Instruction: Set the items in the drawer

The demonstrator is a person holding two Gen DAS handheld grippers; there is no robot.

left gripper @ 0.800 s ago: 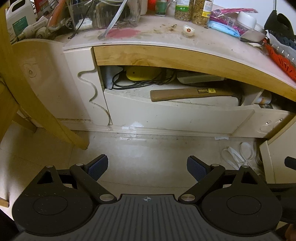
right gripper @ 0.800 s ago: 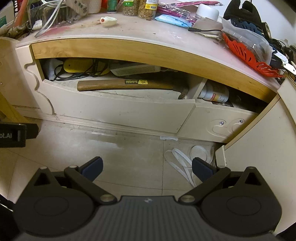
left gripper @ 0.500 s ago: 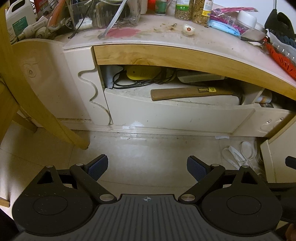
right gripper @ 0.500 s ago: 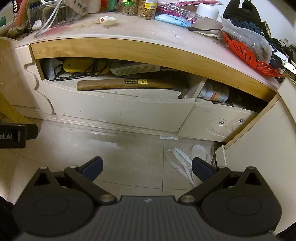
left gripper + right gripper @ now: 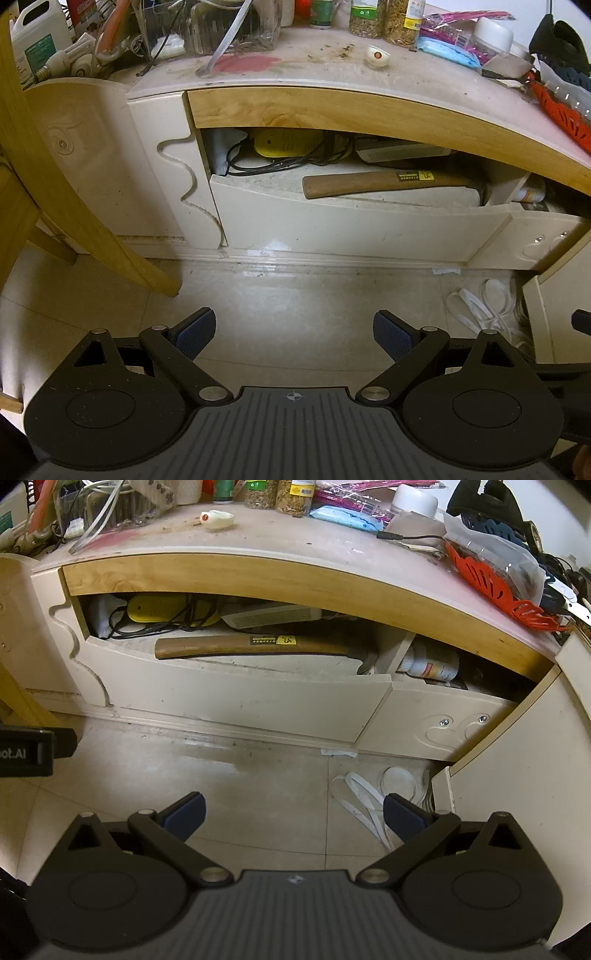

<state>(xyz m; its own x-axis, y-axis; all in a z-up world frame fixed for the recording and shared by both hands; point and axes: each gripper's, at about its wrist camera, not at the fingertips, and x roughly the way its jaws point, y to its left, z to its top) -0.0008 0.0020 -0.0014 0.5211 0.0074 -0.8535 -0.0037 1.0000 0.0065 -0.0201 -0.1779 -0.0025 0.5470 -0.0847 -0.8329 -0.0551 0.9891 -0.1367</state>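
A cream drawer (image 5: 351, 225) (image 5: 236, 698) stands pulled out under the desk top. Inside lie a wooden-handled hammer (image 5: 384, 182) (image 5: 258, 646), a yellow device (image 5: 291, 142) (image 5: 162, 609) with black cables, and a flat white unit (image 5: 273, 614). My left gripper (image 5: 294, 334) hangs open over the tiled floor in front of the drawer, nothing between its fingers. Beside it my right gripper (image 5: 293, 812) is open and empty too. A small white object with a red spot (image 5: 377, 57) (image 5: 218, 518) rests on the desk top.
The desk top (image 5: 332, 70) is crowded with jars, bottles, a blue mask and an orange plastic piece (image 5: 491, 587). A wooden chair leg (image 5: 92, 236) slants at the left. White straps (image 5: 364, 801) lie on the floor by a cabinet panel (image 5: 517, 768). A second drawer (image 5: 443, 716) holds a bottle.
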